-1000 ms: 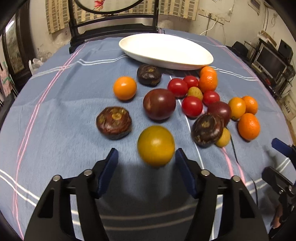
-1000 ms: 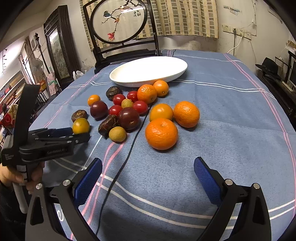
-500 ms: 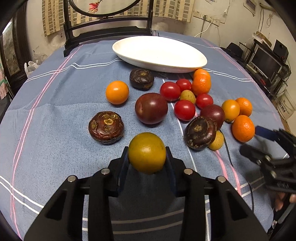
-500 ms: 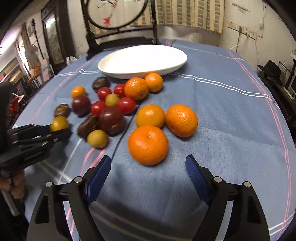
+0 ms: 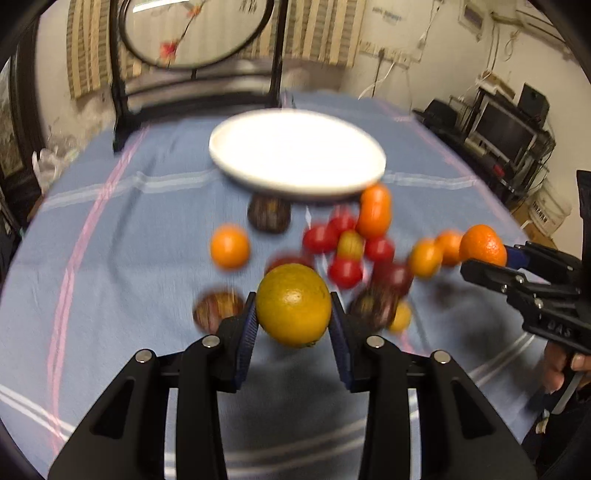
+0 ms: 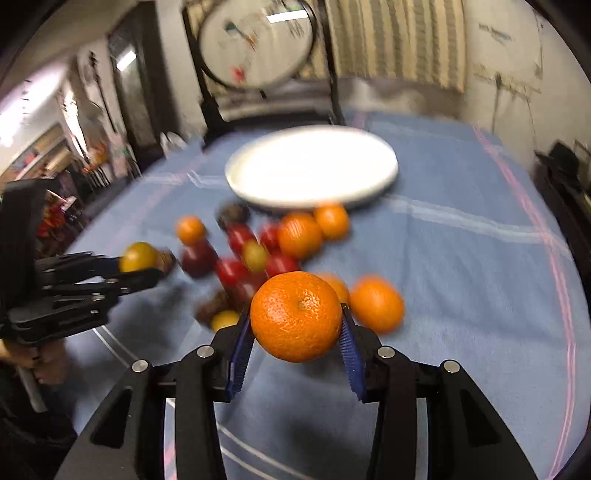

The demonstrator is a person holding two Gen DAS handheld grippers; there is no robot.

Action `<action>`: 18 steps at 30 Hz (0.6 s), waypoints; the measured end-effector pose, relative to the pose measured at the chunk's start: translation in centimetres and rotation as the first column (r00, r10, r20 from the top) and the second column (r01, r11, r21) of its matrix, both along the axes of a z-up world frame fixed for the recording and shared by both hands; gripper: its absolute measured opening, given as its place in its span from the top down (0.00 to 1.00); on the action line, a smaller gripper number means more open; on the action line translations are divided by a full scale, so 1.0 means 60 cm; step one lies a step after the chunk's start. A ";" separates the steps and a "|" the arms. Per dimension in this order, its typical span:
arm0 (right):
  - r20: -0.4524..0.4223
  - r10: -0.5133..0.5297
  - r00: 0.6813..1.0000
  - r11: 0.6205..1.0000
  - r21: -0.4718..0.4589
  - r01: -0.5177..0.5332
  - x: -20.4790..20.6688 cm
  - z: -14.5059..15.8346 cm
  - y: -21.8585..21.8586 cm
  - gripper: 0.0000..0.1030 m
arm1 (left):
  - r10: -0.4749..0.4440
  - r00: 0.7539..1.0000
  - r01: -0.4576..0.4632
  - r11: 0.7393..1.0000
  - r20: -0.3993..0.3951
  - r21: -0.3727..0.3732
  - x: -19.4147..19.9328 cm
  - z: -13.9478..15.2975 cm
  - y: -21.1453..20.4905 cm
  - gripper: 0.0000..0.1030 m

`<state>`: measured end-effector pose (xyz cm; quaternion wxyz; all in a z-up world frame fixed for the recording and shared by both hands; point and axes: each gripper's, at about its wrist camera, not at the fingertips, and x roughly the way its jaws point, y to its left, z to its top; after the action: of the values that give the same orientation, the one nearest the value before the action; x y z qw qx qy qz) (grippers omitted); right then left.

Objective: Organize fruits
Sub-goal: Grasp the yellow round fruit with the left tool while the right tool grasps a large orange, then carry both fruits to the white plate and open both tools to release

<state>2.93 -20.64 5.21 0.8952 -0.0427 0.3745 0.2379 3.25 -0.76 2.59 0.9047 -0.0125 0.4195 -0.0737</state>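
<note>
My left gripper (image 5: pixel 293 317) is shut on a yellow fruit (image 5: pixel 293 304) and holds it above the blue cloth; it also shows in the right wrist view (image 6: pixel 138 256). My right gripper (image 6: pixel 297 332) is shut on a large orange mandarin (image 6: pixel 296 315), lifted off the table; it also shows in the left wrist view (image 5: pixel 482 245). A white oval plate (image 5: pixel 295 153) lies beyond the fruit pile. Red tomatoes (image 5: pixel 345 271), dark fruits (image 5: pixel 267 216) and small oranges (image 5: pixel 229 246) lie between me and the plate.
A blue striped tablecloth (image 5: pixel 110 258) covers the table. A dark wooden stand with a round screen (image 5: pixel 195 33) is behind the plate. Two mandarins (image 6: pixel 376 304) lie to the right of the pile. Shelves with electronics (image 5: pixel 517 133) stand to the right.
My left gripper closed on the yellow fruit and lifted it. My right gripper moved in, closed on the large mandarin and lifted it. Both views are blurred by motion.
</note>
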 end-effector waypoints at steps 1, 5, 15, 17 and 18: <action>0.026 0.002 1.000 1.000 -0.001 -0.002 0.011 0.012 0.008 0.57 | 0.002 1.000 -0.002 1.000 0.020 0.009 0.015 0.014 -0.002 0.65; 0.088 -0.027 0.996 0.999 0.037 0.024 0.094 0.039 0.043 0.57 | 0.049 0.997 -0.052 0.998 0.068 0.046 0.111 0.055 -0.016 0.65; -0.040 -0.091 0.995 0.992 -0.090 0.087 0.256 -0.048 0.106 0.56 | 0.127 0.986 -0.124 0.992 -0.109 0.037 0.325 -0.023 -0.025 0.65; -0.062 -0.085 0.994 0.992 -0.096 0.079 0.266 -0.059 0.110 0.55 | 0.127 0.983 -0.122 0.992 -0.136 0.043 0.340 -0.043 -0.031 0.64; -0.073 -0.085 0.994 0.992 -0.100 0.077 0.265 -0.063 0.112 0.55 | 0.126 0.981 -0.121 0.992 -0.150 0.044 0.345 -0.051 -0.034 0.64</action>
<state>18.80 -13.93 1.41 0.8858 -0.0616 0.4215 0.1843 23.97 -2.79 -0.44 0.8728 -0.0283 0.4871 -0.0090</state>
